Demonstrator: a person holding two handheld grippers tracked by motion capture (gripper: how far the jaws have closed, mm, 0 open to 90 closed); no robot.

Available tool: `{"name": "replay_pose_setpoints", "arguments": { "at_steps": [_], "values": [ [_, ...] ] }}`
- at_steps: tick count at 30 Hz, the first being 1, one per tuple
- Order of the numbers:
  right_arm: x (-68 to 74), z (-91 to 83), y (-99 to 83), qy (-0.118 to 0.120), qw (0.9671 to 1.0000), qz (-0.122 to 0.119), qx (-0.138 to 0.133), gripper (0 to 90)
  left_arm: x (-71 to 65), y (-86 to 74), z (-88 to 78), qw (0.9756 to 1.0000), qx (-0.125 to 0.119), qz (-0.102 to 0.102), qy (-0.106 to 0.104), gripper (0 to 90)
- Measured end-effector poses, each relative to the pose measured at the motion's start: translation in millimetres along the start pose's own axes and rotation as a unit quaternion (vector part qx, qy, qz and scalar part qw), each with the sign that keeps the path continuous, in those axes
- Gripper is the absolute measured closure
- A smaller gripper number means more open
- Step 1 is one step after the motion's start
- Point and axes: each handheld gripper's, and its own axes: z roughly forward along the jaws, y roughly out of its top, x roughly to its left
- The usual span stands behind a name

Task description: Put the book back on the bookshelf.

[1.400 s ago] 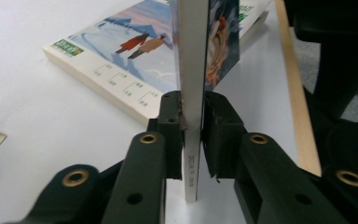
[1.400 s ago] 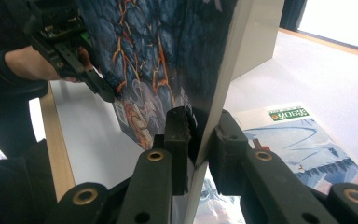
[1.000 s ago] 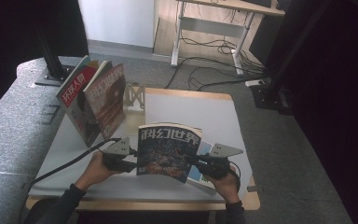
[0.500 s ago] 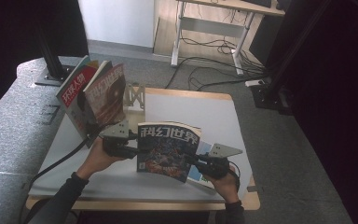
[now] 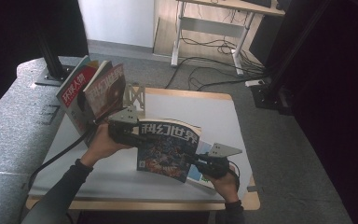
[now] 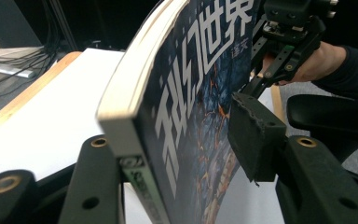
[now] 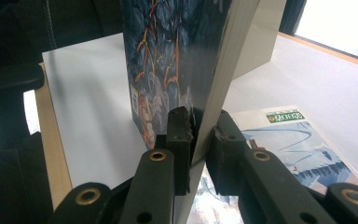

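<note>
White and wood-edged, the worktop (image 5: 205,112) is carrying a row of upright magazines (image 5: 93,93) at its far left. Above it the dark blue magazine (image 5: 168,147) is standing upright between both tools. Seen close, the right hand-held gripper (image 7: 199,128) is pinching its lower corner tight, over a pale magazine (image 7: 289,140) lying flat. The left hand-held gripper (image 6: 177,154) is straddling the spine edge; its jaws have just been opening, one pad standing clear of the cover.
</note>
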Motion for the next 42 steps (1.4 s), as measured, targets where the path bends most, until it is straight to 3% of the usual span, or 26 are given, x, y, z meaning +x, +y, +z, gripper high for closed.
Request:
{"name": "replay_pose_setpoints", "arguments": {
  "at_steps": [2, 6, 9, 14, 19, 26, 30, 33, 38, 40, 42],
  "values": [
    [-0.4, -0.1, 0.1, -0.002, 1.0, 0.0, 0.002, 78.0, 0.8, 2.7, 1.8, 0.9999, 0.012, 0.001, 0.004, 51.9],
    [-1.0, -0.2, -0.2, -0.002, 1.0, 0.003, 0.001, 77.4, 3.0, 5.3, 1.4, 0.9998, 0.011, -0.013, 0.004, 71.7],
    [-1.7, -0.1, -0.5, -0.001, 1.0, 0.004, -0.001, 76.6, 2.2, 5.5, -0.6, 0.9998, 0.014, -0.013, -0.007, 79.6],
    [-4.2, -0.2, -1.2, -0.014, 0.9998, 0.01, -0.005, 73.2, -5.9, 5.4, -4.2, 0.9997, 0.02, 0.014, 0.004, 80.6],
    [-10.6, -5.9, -5.5, -0.034, 0.9993, 0.016, -0.008, 68.0, -10.1, 5.4, -7.4, 0.9995, 0.025, 0.018, 0.001, 81.7],
    [-23.4, -15.0, -15.7, -0.062, 0.9975, 0.032, -0.006, 49.1, -16.2, 5.3, -9.5, 0.999, 0.029, 0.033, 0.013, 81.7],
    [-34.8, -12.1, -25.0, -0.116, 0.9904, 0.06, 0.044, 38.3, -17.0, 5.7, -8.9, 0.999, 0.029, 0.032, 0.011, 81.7],
    [-43.1, -5.9, -35.1, -0.153, 0.9817, 0.083, 0.078, 30.7, -15.7, 6.0, -8.6, 0.9994, 0.028, 0.02, 0.007, 82.0],
    [-52.9, 10.1, -51.4, -0.181, 0.9703, 0.091, 0.132, 11.4, -14.1, 6.3, -7.9, 0.9997, 0.024, 0.007, -0.002, 82.3],
    [-56.3, 16.4, -58.5, -0.191, 0.9651, 0.097, 0.15, 9.1, -14.3, 7.0, -8.4, 0.9998, 0.021, -0.001, -0.005, 82.4],
    [-58.1, 20.6, -64.5, -0.207, 0.9604, 0.09, 0.164, 0.0, -14.8, 8.1, -10.2, 0.9998, 0.02, -0.006, -0.004, 82.5]
  ]
}}
